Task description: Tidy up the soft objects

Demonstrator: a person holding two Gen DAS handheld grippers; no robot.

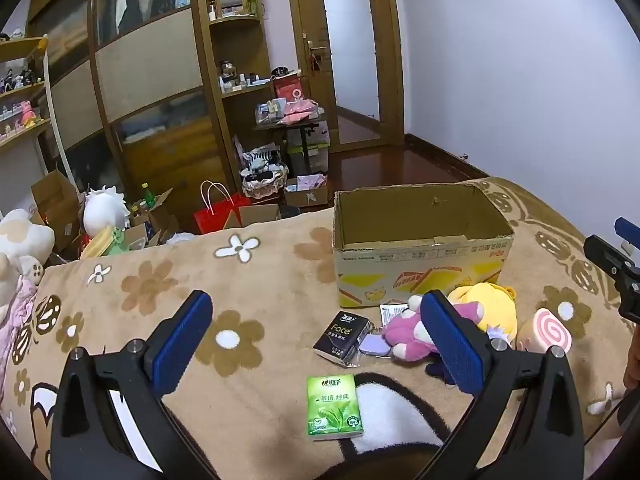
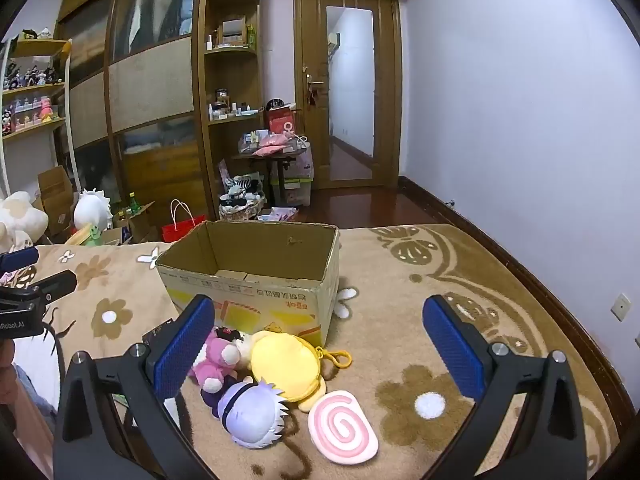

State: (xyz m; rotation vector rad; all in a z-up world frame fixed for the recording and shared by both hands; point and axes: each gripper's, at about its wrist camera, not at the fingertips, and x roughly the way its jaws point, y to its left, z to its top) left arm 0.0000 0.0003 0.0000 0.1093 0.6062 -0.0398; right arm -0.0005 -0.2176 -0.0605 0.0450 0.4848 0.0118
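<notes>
Left claw (image 1: 316, 344): jaws spread as wide as they go, gripping nothing, hanging above the blanket short of the box.
Right claw (image 2: 320, 350): equally wide apart, empty, touching nothing, also short of the box.
Box (image 1: 420, 240): open cardboard, upright on the blanket, nothing seen inside.
Pink plush (image 2: 218, 362): lying just before the box's near wall.
Yellow plush (image 2: 286, 364): touching the pink plush, close to the box's near corner.
White-haired plush (image 2: 250, 412): farther from the box, against the yellow plush.
Swirl cushion (image 2: 344, 426): farthest from the box of the pile.
Black pack (image 1: 342, 336): before the box, left of the plush pile.
Green pack (image 1: 334, 406): farther out from the box than the black pack.
Blanket (image 1: 260, 292): tan, flower-patterned, covering a bed under the box.
Room: wardrobe (image 2: 152, 92) and door (image 2: 348, 92) beyond the box; wood floor.
</notes>
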